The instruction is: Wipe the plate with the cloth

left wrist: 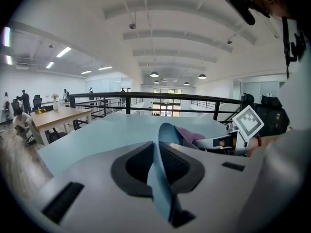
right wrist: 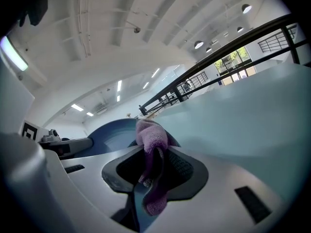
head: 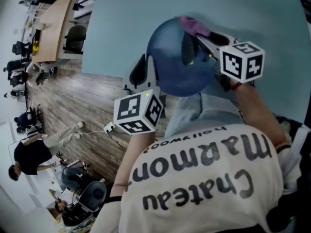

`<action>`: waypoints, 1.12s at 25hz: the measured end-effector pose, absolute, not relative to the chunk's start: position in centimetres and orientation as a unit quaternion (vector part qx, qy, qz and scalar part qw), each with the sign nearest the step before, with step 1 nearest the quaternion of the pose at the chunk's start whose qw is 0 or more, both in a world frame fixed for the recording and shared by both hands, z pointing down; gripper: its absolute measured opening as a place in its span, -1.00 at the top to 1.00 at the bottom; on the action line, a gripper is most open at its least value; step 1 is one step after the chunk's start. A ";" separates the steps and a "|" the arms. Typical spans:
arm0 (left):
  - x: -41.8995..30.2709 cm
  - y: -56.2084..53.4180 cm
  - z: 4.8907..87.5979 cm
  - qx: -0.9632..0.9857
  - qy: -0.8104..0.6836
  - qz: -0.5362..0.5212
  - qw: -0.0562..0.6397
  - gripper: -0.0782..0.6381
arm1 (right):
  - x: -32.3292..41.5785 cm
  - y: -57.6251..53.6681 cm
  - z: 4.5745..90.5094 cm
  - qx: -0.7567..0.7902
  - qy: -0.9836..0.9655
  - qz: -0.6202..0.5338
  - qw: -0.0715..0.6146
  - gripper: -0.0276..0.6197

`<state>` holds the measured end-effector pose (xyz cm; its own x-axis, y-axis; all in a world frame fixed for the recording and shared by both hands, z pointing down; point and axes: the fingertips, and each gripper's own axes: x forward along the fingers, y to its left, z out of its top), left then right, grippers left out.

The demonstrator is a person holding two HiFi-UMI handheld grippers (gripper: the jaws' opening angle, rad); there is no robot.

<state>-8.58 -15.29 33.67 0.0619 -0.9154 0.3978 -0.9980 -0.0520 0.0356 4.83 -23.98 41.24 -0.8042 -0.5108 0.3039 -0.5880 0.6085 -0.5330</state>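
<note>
L claw (left wrist: 158, 153) clenched on blue plate (head: 167, 62) rim, steadying it; R claw (right wrist: 154, 155) grips purple cloth (right wrist: 151, 136), bunched ahead of tips, for wiping.

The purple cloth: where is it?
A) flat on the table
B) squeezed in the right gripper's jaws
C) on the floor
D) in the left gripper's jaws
B: the purple cloth is squeezed between the jaws of the right gripper, against the blue plate.

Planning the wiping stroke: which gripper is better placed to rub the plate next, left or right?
Right. The right gripper is shut on the purple cloth at the blue plate, while the left gripper is clamped on its rim, holding it up.
</note>
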 end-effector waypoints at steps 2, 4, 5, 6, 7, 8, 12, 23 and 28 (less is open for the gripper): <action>-8.7 -15.3 33.7 0.712 -0.673 0.136 0.152 0.70 | 5.1 -23.9 41.7 0.309 -0.893 0.320 0.064 0.50; -8.8 -15.2 33.6 0.710 -0.675 0.136 0.151 0.70 | 5.3 -23.7 42.0 0.310 -0.892 0.323 0.069 0.50; -8.9 -15.1 33.5 0.709 -0.676 0.136 0.150 0.70 | 5.4 -23.6 42.1 0.311 -0.890 0.325 0.071 0.50; -9.0 -15.1 33.3 0.708 -0.677 0.136 0.149 0.70 | 5.5 -23.5 42.3 0.312 -0.889 0.327 0.075 0.50; -9.1 -15.0 33.2 0.707 -0.678 0.137 0.148 0.70 | 5.7 -23.3 42.5 0.313 -0.888 0.329 0.079 0.50; -9.3 -15.0 33.2 0.706 -0.679 0.136 0.147 0.70 | 5.7 -23.2 42.7 0.314 -0.886 0.330 0.084 0.50; -10.0 -15.0 32.9 0.700 -0.686 0.135 0.145 0.70 | 5.5 -23.0 43.3 0.310 -0.886 0.333 0.094 0.49; -10.6 -14.4 33.4 0.694 -0.693 0.121 0.153 0.69 | 4.9 -22.4 44.0 0.303 -0.880 0.348 0.115 0.48; -10.6 -15.3 32.5 0.696 -0.695 0.118 0.136 0.69 | 2.9 -21.9 40.9 0.275 -0.901 0.316 0.113 0.48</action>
